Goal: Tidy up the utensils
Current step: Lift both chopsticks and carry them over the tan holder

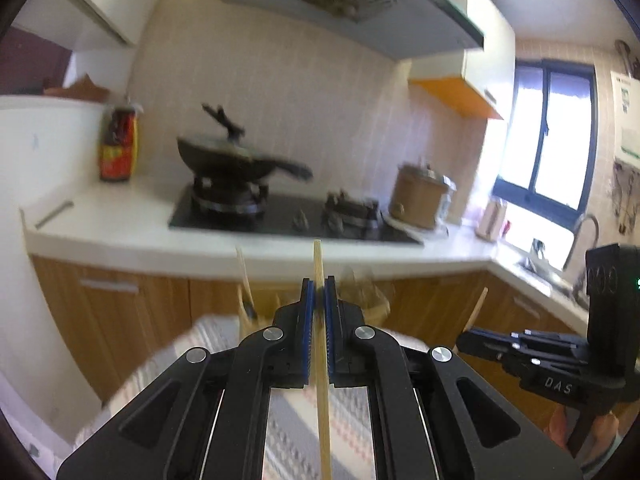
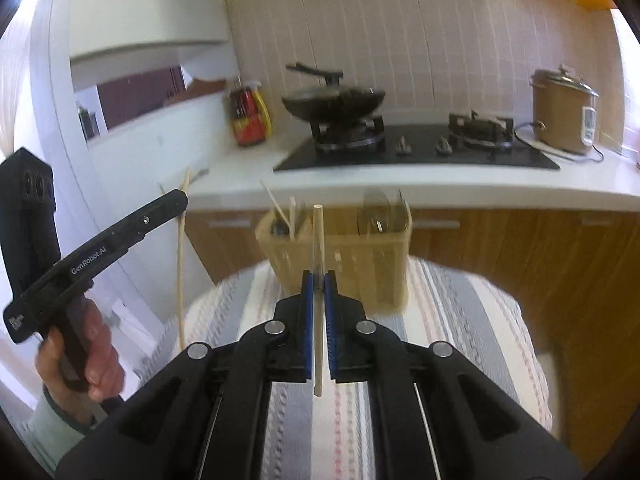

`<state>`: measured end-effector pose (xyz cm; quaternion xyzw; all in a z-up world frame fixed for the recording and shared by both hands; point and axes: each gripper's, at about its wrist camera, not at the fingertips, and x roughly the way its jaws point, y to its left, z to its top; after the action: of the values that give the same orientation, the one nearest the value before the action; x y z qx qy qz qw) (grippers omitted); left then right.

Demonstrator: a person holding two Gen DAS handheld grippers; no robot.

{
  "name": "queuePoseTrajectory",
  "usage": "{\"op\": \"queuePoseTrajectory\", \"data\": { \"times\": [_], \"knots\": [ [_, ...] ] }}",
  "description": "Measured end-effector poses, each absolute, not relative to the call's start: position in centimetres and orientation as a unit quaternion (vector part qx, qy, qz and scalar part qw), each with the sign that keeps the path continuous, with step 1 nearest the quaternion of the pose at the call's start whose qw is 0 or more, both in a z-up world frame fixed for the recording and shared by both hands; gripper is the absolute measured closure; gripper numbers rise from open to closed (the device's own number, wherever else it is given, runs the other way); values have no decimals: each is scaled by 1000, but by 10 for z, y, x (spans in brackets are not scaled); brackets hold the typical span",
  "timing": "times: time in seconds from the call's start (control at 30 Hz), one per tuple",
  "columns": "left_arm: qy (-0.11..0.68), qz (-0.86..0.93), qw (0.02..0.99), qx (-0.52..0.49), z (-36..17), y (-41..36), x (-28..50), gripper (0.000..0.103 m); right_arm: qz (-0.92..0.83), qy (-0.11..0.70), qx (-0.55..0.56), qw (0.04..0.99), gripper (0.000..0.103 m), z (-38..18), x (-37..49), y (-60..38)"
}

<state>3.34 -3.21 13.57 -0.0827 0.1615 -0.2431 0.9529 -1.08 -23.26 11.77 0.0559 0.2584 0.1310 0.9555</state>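
Each claw, left and right, is clamped on one chopstick. A wooden utensil holder stands ahead at the striped cloth's far edge. Beyond, a wok sits on the worktop.

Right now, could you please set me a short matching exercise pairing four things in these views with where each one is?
Things:
1. wok
2. brown cooker
3. wooden utensil holder
4. chopstick

Places:
A. on the striped cloth, in front of the grippers
B. clamped in the right gripper
C. on the left burner of the stove
D. on the counter, right of the stove

Pairs: 1-C, 2-D, 3-A, 4-B
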Motion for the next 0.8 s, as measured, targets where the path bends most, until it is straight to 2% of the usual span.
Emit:
{"op": "queuePoseTrajectory", "data": {
  "times": [0.2,0.37,0.57,0.8],
  "knots": [
    [95,-230,964,-98,176,-31,69,100,127,210,49,968,99,165,26,-227],
    [37,-221,969,-107,186,-34,102,100,116,172,51,977,99,193,60,-229],
    [-19,-186,976,-114,157,-41,139,100,106,165,47,979,99,187,97,-229],
    [-21,-173,978,-118,122,-42,161,99,105,186,46,976,99,158,134,-226]
  ]
}}
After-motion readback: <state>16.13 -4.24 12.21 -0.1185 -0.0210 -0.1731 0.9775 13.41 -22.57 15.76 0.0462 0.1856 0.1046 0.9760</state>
